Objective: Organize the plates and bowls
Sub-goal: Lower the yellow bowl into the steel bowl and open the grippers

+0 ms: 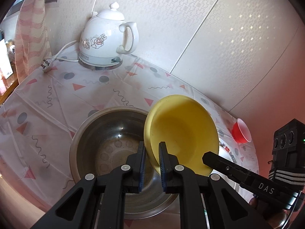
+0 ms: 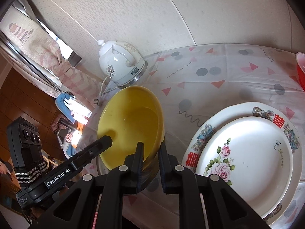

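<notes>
Yellow bowl [image 1: 181, 131] is tilted steeply, its lower edge over the stainless steel basin [image 1: 106, 145], which sits on the tabletop [image 1: 57, 99] under a patterned plastic cloth.

Left tool [image 1: 152, 153]: the bowl's rim runs between its two fingers; the pads stand on either side of the wall and appear closed on it. Right tool [image 2: 150, 152]: the opposite side of the same rim lies between its fingers; the left finger is against the inside of the bowl, but whether the right pad touches cannot be told. In the left wrist view, the right tool's finger shows as a black bar crossing the bowl's lower right.

Relative to the yellow bowl:
- White ceramic electric kettle [image 1: 106, 36] stands behind it, near the wall, on a metal base; its cord and plug [image 1: 45, 66] lie to the kettle's left.
- Flowered white plate [image 2: 246, 164] lies to its right, stacked on a larger decorated plate [image 2: 207, 133] with red characters on the rim.
- Red cup [image 1: 241, 130] stands further right, by the tabletop edge near the wall.
</notes>
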